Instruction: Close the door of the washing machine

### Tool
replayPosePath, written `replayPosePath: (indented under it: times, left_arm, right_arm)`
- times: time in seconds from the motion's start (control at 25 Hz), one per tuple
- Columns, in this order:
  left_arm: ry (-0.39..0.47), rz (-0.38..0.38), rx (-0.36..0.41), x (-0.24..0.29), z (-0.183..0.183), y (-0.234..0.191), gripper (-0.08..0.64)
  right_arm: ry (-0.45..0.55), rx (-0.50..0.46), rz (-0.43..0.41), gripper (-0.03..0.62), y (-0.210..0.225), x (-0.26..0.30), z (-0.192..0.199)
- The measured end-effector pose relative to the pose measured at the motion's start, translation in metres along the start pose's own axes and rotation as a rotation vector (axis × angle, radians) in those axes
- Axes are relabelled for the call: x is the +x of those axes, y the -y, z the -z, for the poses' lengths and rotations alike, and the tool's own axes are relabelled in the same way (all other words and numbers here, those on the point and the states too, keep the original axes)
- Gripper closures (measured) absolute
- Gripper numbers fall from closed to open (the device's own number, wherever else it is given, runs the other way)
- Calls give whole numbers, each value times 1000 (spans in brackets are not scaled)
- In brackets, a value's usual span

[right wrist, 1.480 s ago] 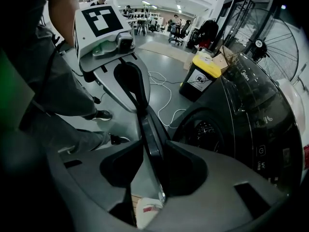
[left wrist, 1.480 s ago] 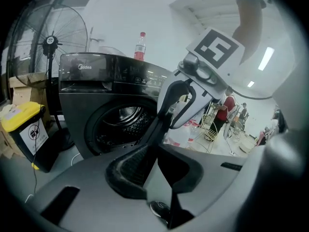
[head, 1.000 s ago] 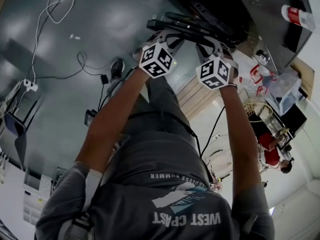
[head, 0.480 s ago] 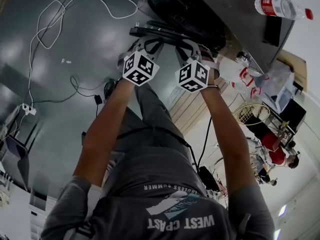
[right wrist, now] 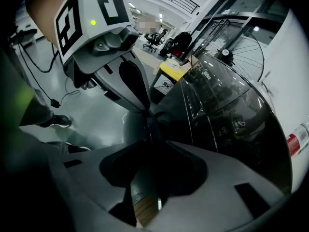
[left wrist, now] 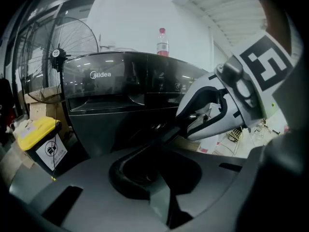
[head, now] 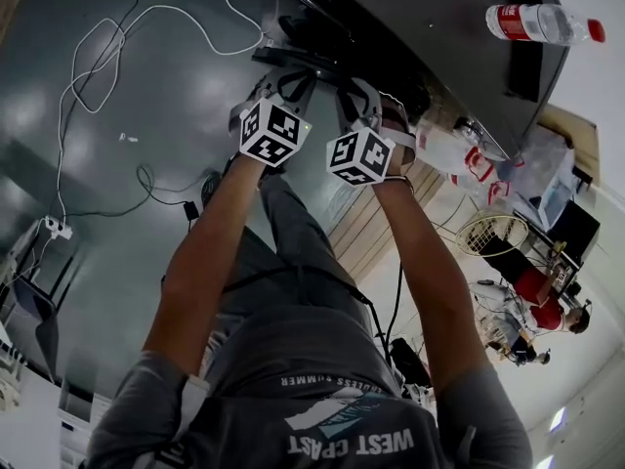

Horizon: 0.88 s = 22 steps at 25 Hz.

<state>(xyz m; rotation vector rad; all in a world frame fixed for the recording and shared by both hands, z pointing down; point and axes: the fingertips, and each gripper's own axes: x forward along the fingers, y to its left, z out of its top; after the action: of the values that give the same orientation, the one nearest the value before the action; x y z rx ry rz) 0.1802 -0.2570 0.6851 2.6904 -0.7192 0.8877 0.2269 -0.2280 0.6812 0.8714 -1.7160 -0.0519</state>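
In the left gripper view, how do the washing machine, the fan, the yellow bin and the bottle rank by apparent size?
Largest to smallest:
washing machine
fan
yellow bin
bottle
The bin seems nearer the camera than the fan, so those two are less sure.

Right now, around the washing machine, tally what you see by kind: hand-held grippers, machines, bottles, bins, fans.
Hand-held grippers: 2, the left hand-held gripper and the right hand-held gripper
Washing machine: 1
Bottle: 1
Yellow bin: 1
Fan: 1
Total: 6
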Motion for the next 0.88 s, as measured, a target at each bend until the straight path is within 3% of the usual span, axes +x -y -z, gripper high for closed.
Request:
replayPosePath:
  times: [0.52,0.88]
  left_arm:
    - [28,-62,-26,36,-29,-28,526]
    - [23,-95,-9,41,-37,-29,541]
  right_arm:
    - [-28,-33,151,425,37,21,3]
    - [-15,-25,167,419,44,24,1]
